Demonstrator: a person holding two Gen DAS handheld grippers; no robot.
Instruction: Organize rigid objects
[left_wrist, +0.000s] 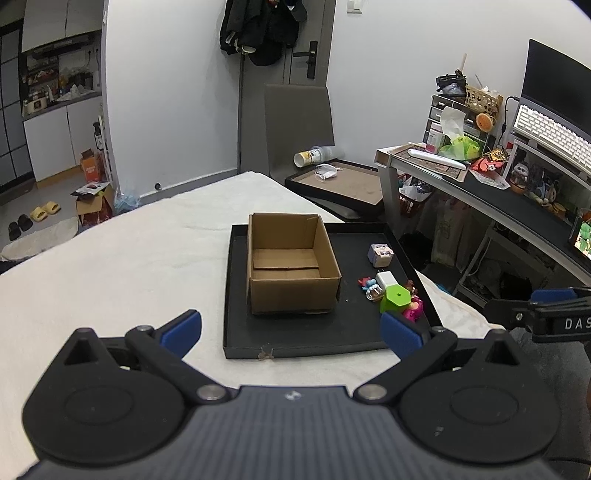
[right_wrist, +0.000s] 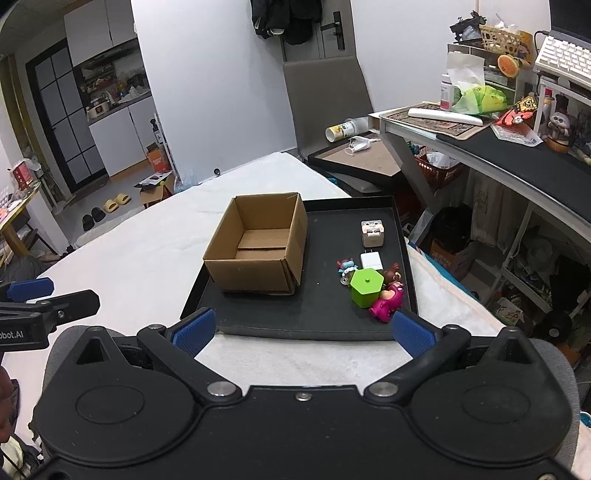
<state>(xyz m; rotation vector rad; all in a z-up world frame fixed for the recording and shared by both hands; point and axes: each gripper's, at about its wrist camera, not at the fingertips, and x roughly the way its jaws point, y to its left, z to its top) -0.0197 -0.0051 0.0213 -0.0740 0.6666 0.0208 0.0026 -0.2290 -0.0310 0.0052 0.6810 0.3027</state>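
Left claw (left_wrist: 291, 332): spread, empty, short of the flat black tray (left_wrist: 332, 332).
Right claw (right_wrist: 303, 330): spread, empty.
Green hexagonal plastic box (right_wrist: 365, 287): just ahead of the right claw, right of the open brown cardboard box (right_wrist: 258, 245).

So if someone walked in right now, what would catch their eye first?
Probably the open cardboard box, empty, on the left part of a black tray on the white-covered table. Next, the bright green hexagonal box among small toys near the tray's right edge, with a pink figure lying against it. Both tongs are open and hold nothing.
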